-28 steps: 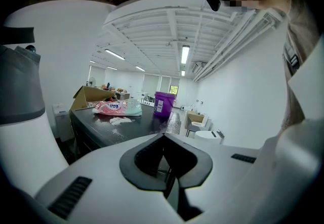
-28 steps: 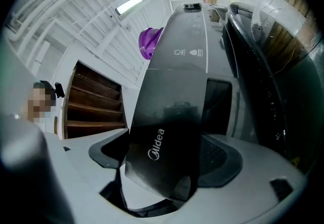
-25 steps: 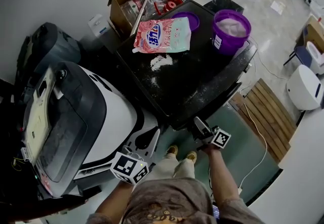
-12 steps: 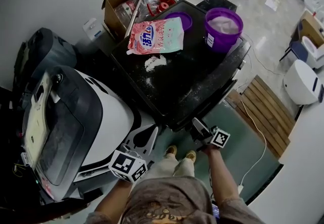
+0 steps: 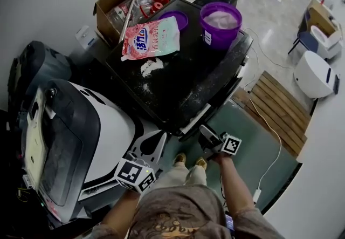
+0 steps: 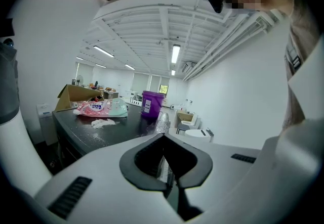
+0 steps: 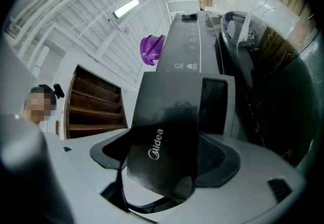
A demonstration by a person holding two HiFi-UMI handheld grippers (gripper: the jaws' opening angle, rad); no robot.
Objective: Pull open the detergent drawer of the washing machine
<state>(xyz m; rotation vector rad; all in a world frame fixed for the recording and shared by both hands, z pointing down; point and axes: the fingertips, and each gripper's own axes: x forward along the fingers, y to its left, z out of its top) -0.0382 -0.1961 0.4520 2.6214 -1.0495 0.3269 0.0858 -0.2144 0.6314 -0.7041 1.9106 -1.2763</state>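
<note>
Jaws of your right gripper [image 5: 207, 136] are clamped on the black front of the detergent drawer [image 7: 162, 117], which sits at the near front edge of the washing machine [image 5: 183, 81] and looks drawn partly out. Your left gripper [image 6: 167, 180] hangs beside it, jaws nearly together on nothing. Farther back, on the machine's top, lie spilled powder [image 5: 146, 66], a detergent bag [image 5: 151, 38] and a purple bucket [image 5: 220, 23].

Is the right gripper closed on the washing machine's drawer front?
Yes, the right gripper has its jaws clamped on the dark drawer front with the Midea logo.
</note>
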